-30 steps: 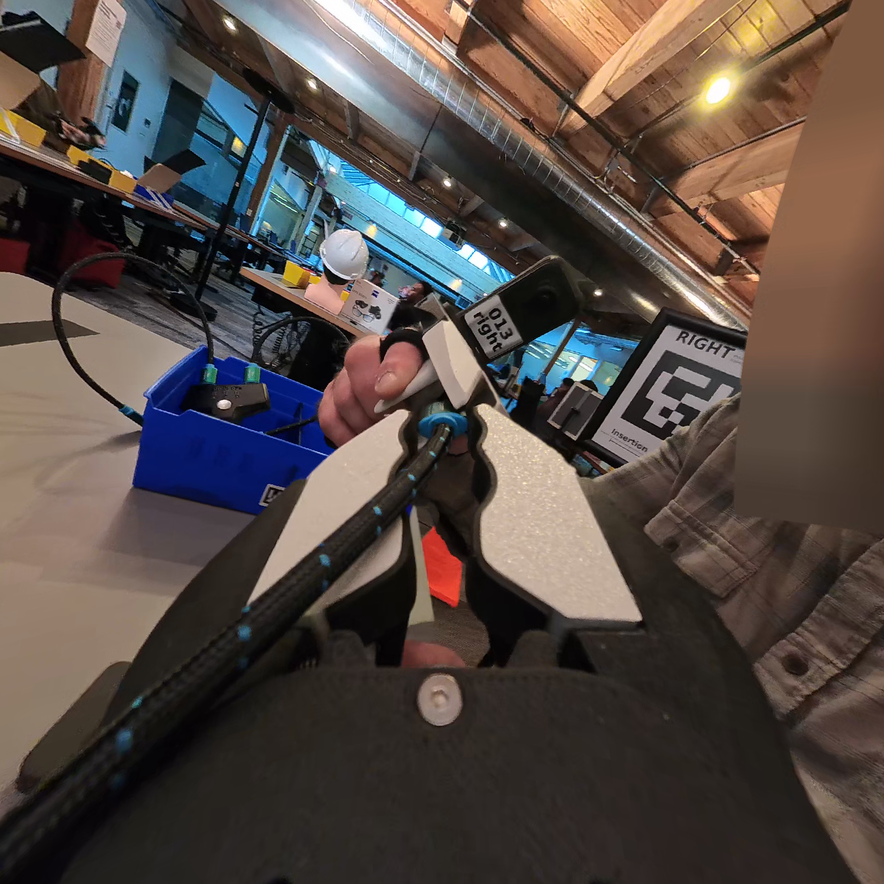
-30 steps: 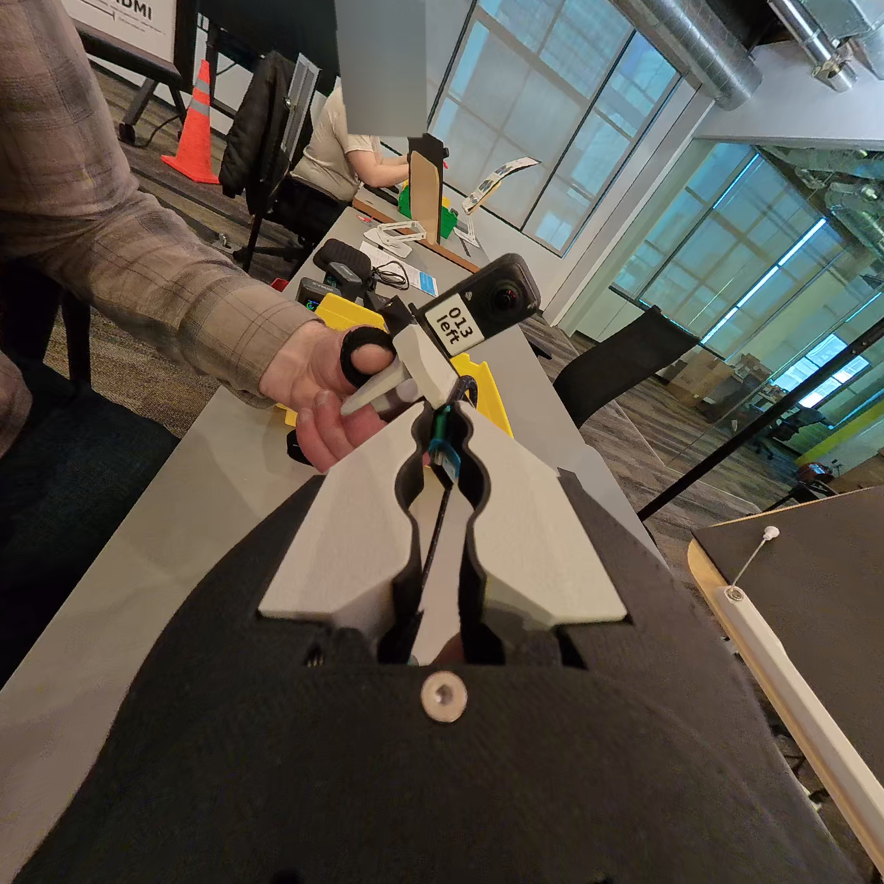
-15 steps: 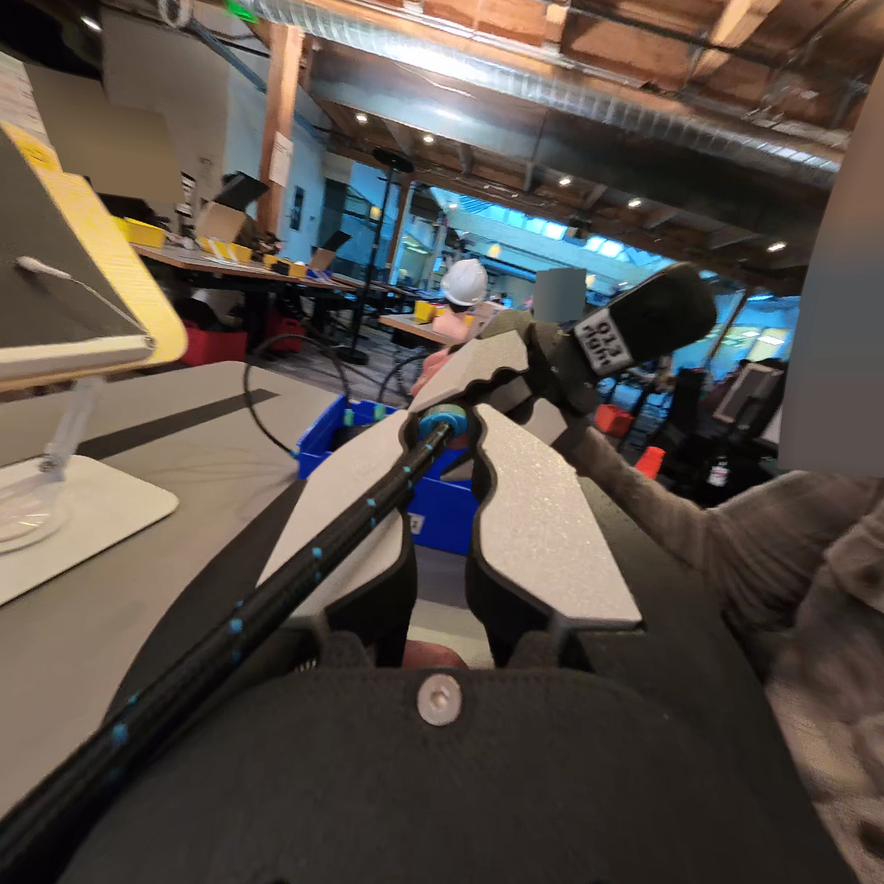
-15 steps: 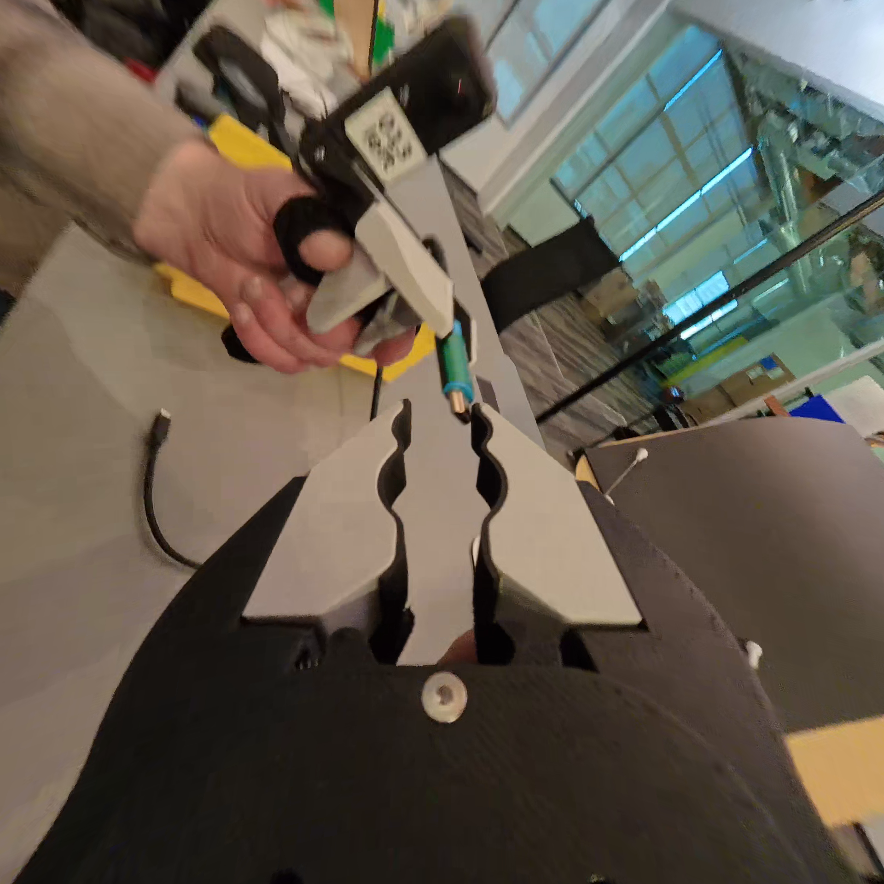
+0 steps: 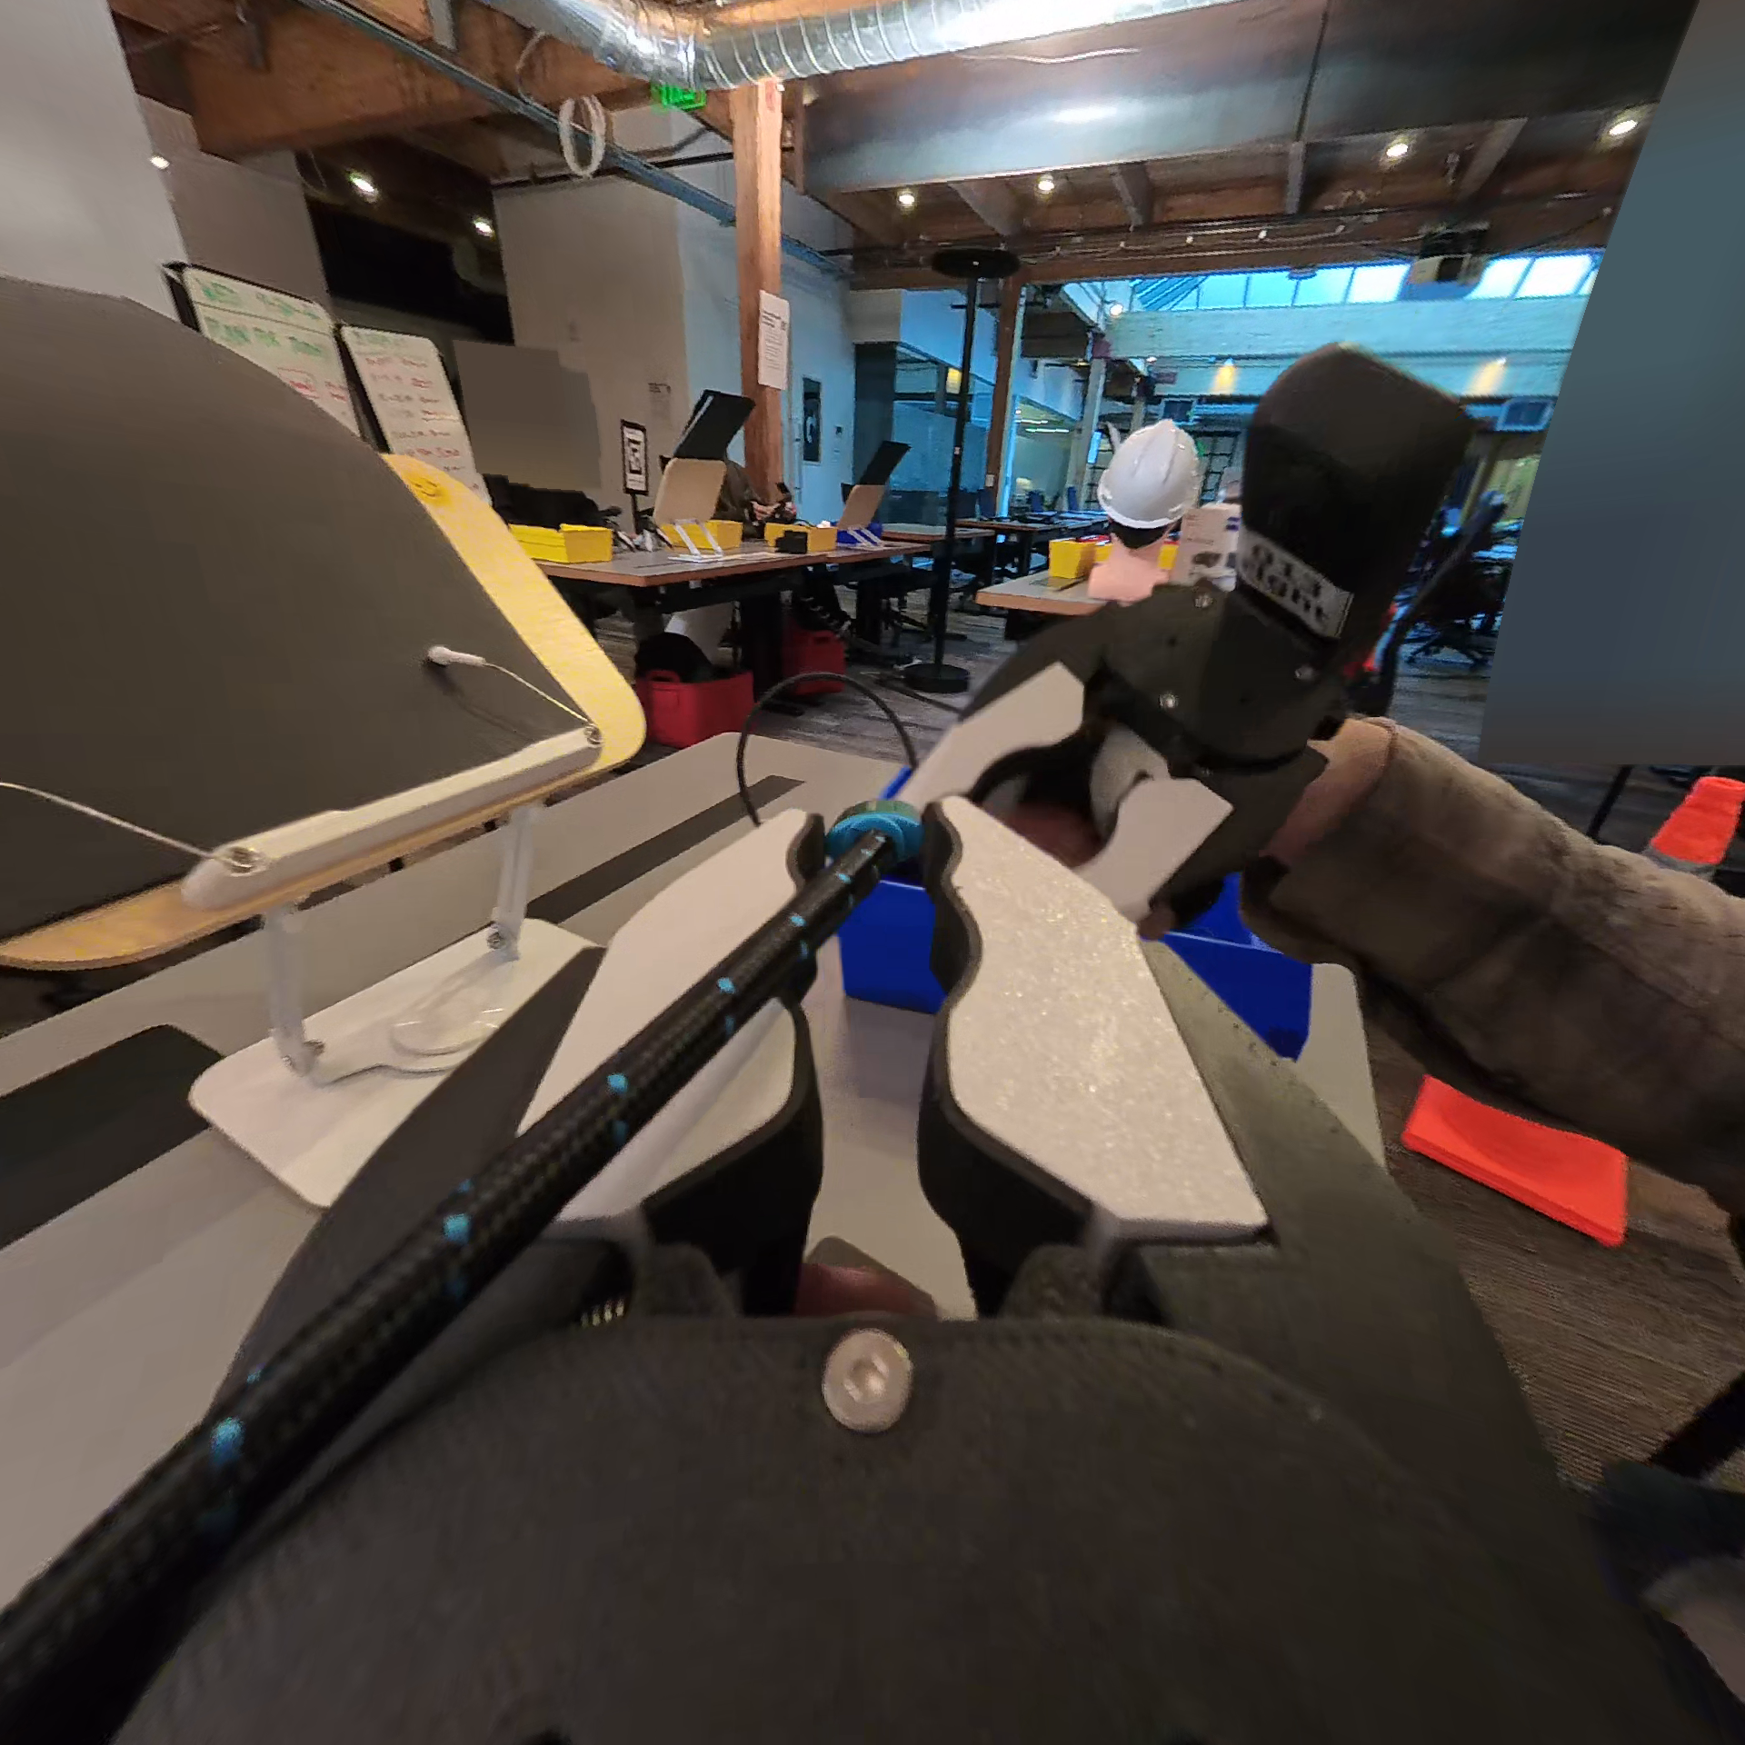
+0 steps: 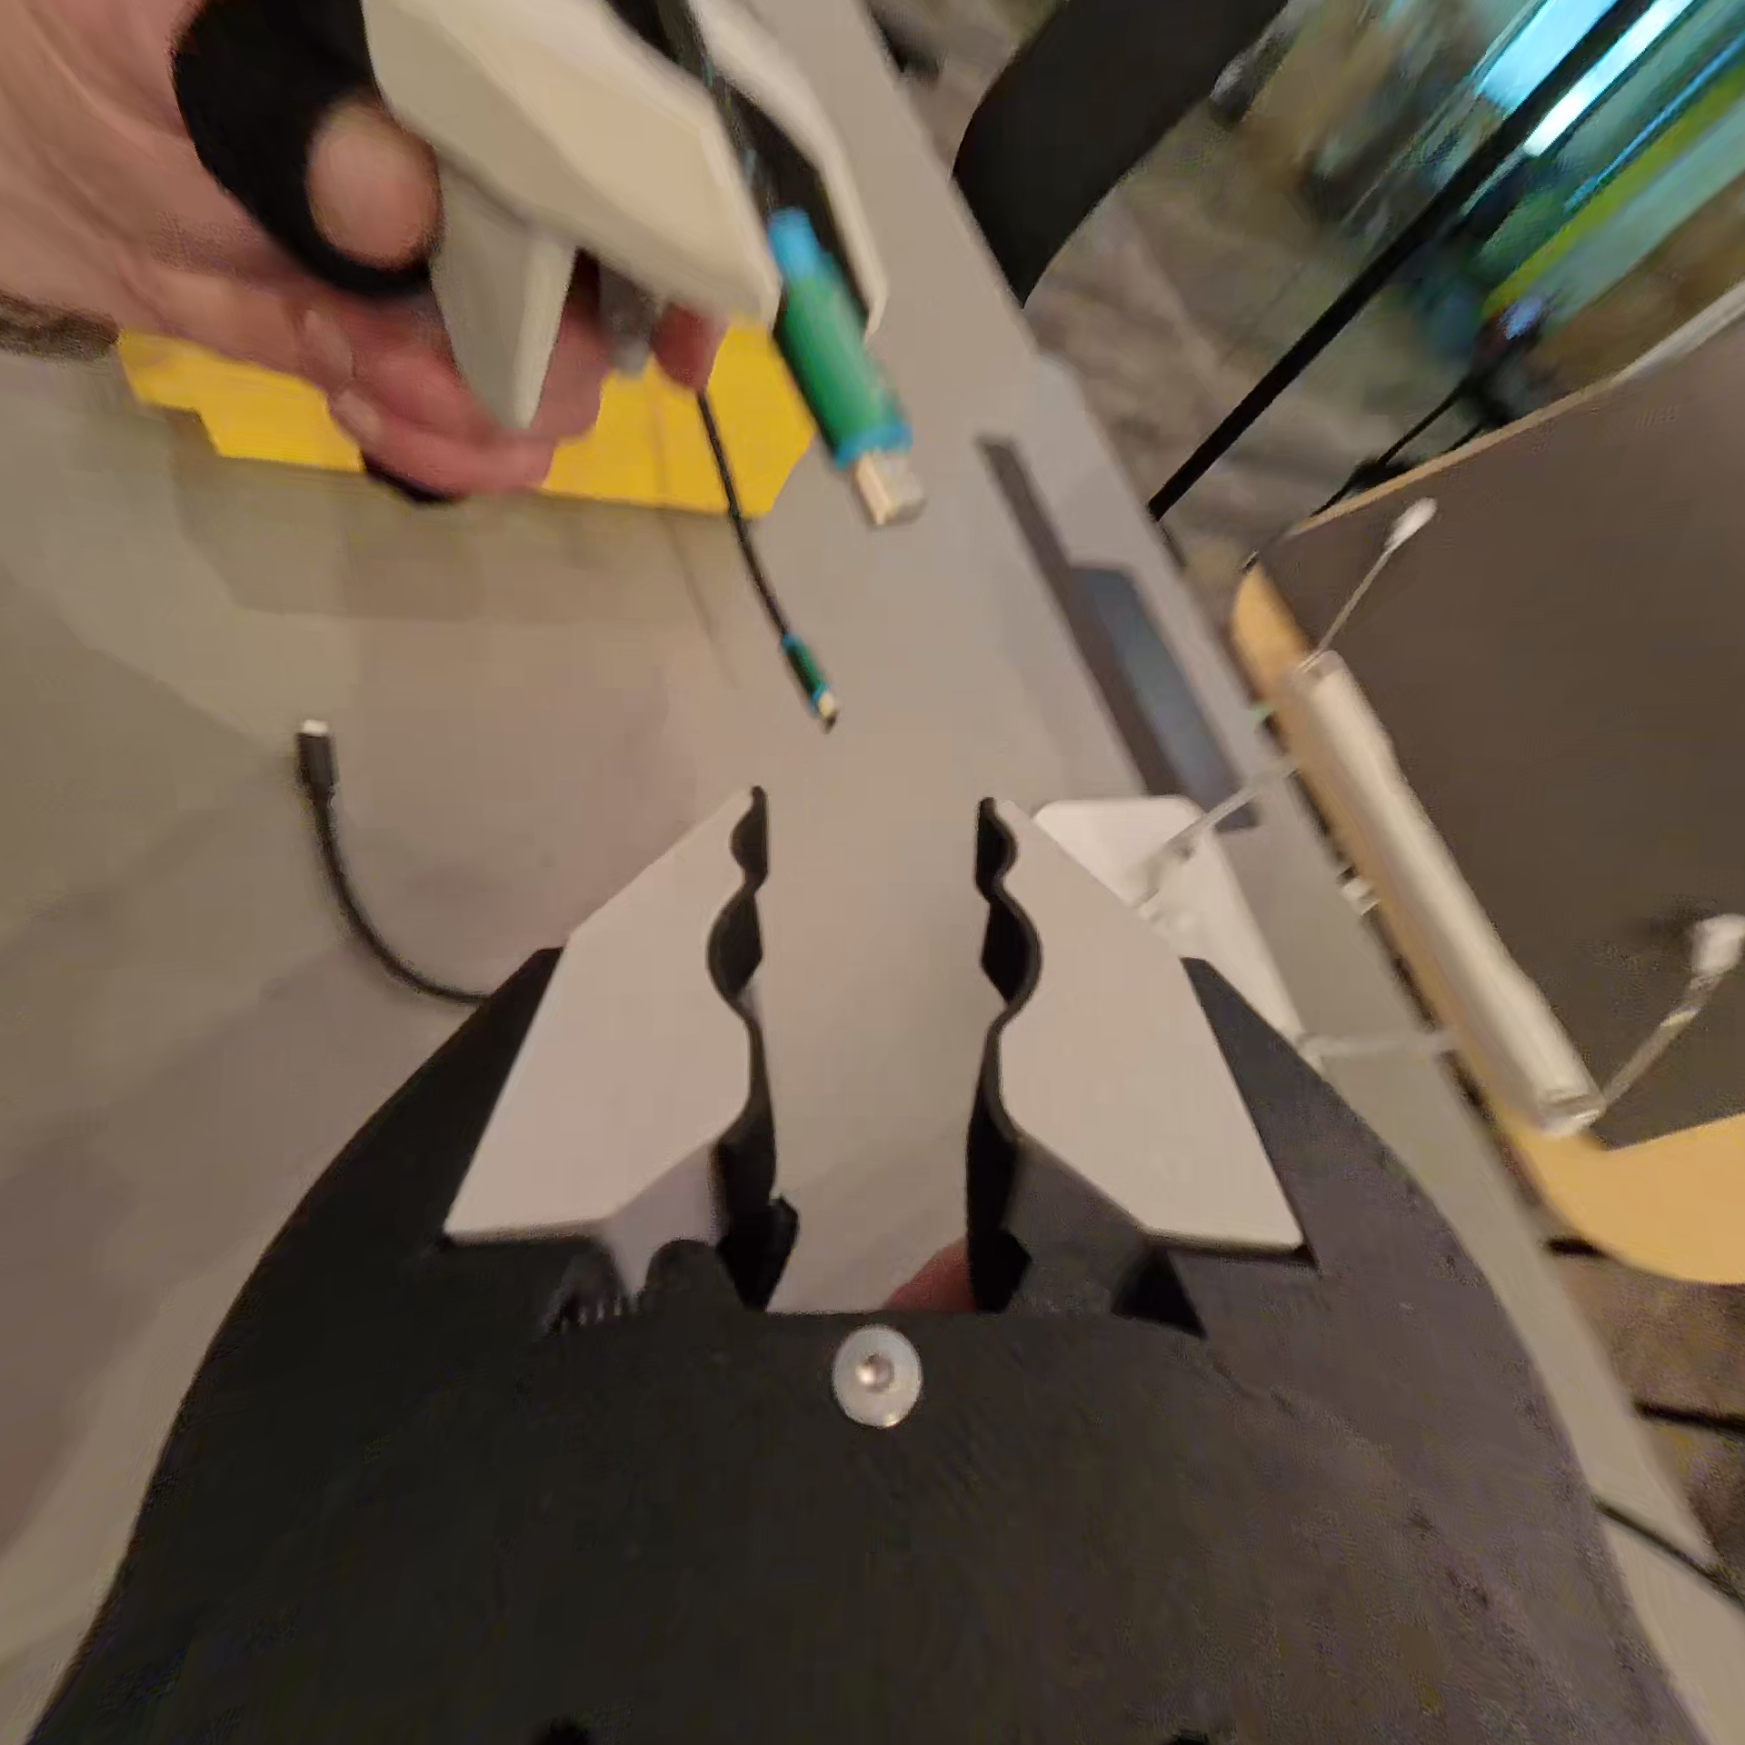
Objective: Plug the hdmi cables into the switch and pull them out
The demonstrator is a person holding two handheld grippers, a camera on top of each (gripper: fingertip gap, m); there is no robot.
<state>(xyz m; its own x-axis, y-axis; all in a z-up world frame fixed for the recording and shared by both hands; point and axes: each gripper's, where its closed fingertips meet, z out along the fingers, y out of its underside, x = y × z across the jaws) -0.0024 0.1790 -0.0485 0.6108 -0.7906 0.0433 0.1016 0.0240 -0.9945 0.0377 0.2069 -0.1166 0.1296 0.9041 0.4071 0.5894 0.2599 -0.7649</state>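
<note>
Left wrist view: the left gripper [image 5: 864, 836] is clenched on the braided cable [image 5: 604, 1095] just behind its teal collar, the cable running back down-left over the left finger. A second ago the right gripper [image 5: 1067, 803] pinched the same plug head-on; it has since let go and now sits up and to the right, above the blue bin [image 5: 1228, 963], with the sleeve [image 5: 1511, 906] behind it. The view has also swung from the ceiling to the room, bringing the tilted board [image 5: 236, 604] on its white stand [image 5: 378, 1067] in at the left.

In the right wrist view the right gripper [image 6: 869, 812] is released, jaws wide apart and empty. The left gripper [image 6: 765, 274] holds the green plug [image 6: 836, 368] above and beyond it, metal tip pointing down-right, clear of the grey table [image 6: 529, 718]. A thin plug end [image 6: 812, 675] and a short black lead [image 6: 330, 831] lie on the table. The bare stretch between the yellow bin [image 6: 661, 444] and the stand is open; the table's right edge runs close beside the board. The switch is not clearly visible.
</note>
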